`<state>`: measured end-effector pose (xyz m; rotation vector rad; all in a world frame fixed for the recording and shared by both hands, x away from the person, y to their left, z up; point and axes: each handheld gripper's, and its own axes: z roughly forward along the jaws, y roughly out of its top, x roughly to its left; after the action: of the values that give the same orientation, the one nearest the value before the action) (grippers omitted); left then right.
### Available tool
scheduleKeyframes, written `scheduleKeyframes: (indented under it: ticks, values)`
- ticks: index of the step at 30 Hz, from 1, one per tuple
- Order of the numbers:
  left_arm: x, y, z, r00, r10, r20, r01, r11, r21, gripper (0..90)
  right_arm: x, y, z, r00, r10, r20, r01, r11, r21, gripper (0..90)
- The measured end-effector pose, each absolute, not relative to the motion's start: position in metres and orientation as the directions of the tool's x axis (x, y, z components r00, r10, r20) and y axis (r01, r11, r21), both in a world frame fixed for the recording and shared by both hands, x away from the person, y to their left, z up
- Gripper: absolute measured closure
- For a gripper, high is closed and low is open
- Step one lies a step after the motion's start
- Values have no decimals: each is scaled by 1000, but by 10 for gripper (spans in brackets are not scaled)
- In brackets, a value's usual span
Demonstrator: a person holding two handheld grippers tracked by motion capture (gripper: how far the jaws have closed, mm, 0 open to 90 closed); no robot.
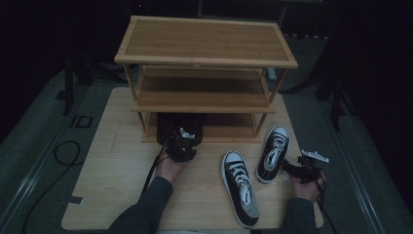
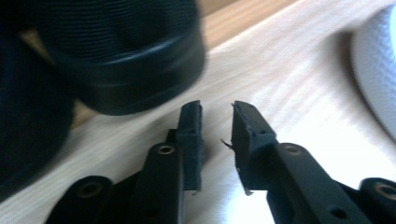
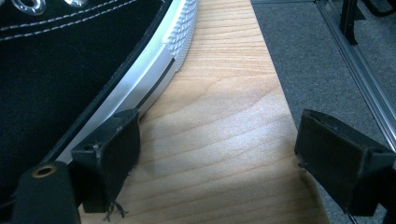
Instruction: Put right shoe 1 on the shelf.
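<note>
A pair of plain black shoes (image 1: pixel 178 126) sits on the lowest shelf of a three-tier bamboo rack (image 1: pixel 204 58). My left gripper (image 1: pixel 182 145) is just in front of their heels. In the left gripper view its jaws (image 2: pixel 217 109) stand a little apart with only tabletop between them, and a black shoe heel (image 2: pixel 130 60) lies just ahead. Two black sneakers with white toe caps lie on the table, one (image 1: pixel 241 187) near the front, the other (image 1: pixel 273 153) to its right. My right gripper (image 1: pixel 293 168) stands wide open (image 3: pixel 219 126) beside that right sneaker (image 3: pixel 70 60), its left pad (image 3: pixel 109 158) close against the white sole edge.
The wooden table (image 1: pixel 117 161) ends just right of my right gripper, with grey floor (image 3: pixel 317 56) beyond its edge. A cable (image 1: pixel 63 151) loops on the floor at left. A blurred white rounded thing (image 2: pixel 378 70) shows at the right of the left gripper view.
</note>
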<state>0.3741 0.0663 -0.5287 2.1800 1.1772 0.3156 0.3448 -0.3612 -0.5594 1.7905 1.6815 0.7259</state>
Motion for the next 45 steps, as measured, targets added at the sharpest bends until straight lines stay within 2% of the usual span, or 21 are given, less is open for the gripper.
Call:
scheduleKeyframes:
  ticks: [11, 23, 45]
  values:
    - [378, 37, -528, 604, 797, -29, 605, -434, 668, 705, 345, -361, -559, 61, 998, 4, 687, -45, 725, 142]
    - [399, 12, -539, 546, 837, 35, 581, -408, 704, 894, 345, -361, -559, 61, 998, 5, 687, -46, 725, 142]
    - [427, -9, -546, 485, 874, 28, 586, -348, 732, 890, 345, -361, -559, 61, 998, 4, 687, -45, 725, 142]
